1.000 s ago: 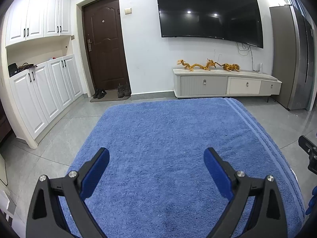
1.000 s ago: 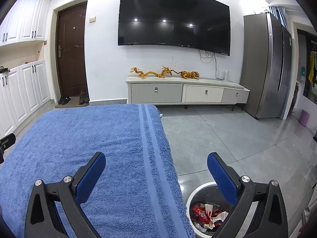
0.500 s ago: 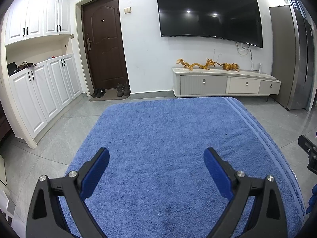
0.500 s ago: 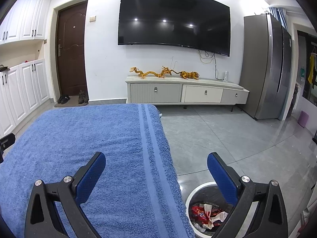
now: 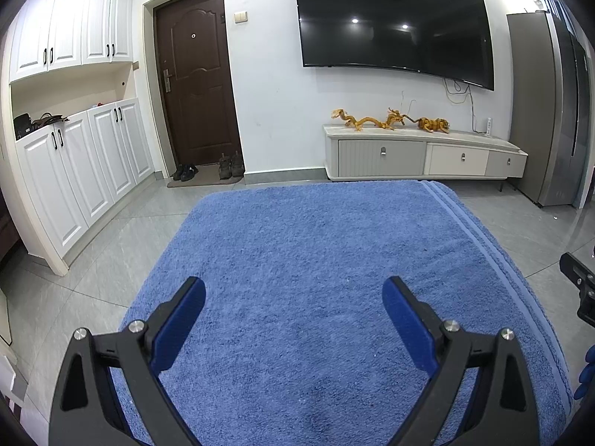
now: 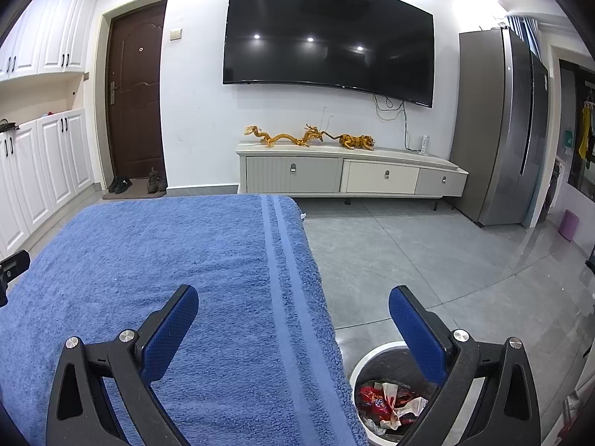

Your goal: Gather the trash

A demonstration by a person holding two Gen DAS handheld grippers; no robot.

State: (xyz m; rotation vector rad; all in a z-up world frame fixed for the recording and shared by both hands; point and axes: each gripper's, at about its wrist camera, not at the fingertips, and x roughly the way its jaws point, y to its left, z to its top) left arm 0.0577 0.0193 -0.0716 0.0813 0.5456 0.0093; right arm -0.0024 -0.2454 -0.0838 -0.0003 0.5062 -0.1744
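Observation:
A blue towel [image 5: 316, 267] covers the table in front of me, with nothing lying on it in either view. My left gripper [image 5: 293, 308] hovers over the towel, open and holding nothing. Over the towel's right edge [image 6: 286, 278] my right gripper [image 6: 293, 316] is also open and holds nothing. Below that edge on the floor stands a white round bin [image 6: 366, 358] with red and white wrappers [image 6: 386, 405] inside. The right gripper's body [image 5: 580, 290] shows at the right edge of the left wrist view.
Grey tile floor [image 6: 409, 260] surrounds the table. A low TV cabinet [image 5: 420, 156] with golden figurines stands against the far wall under a wall TV [image 5: 390, 26]. White cupboards [image 5: 74, 171] line the left, a brown door [image 5: 197, 81] is beyond, and a grey fridge [image 6: 498, 126] stands at the right.

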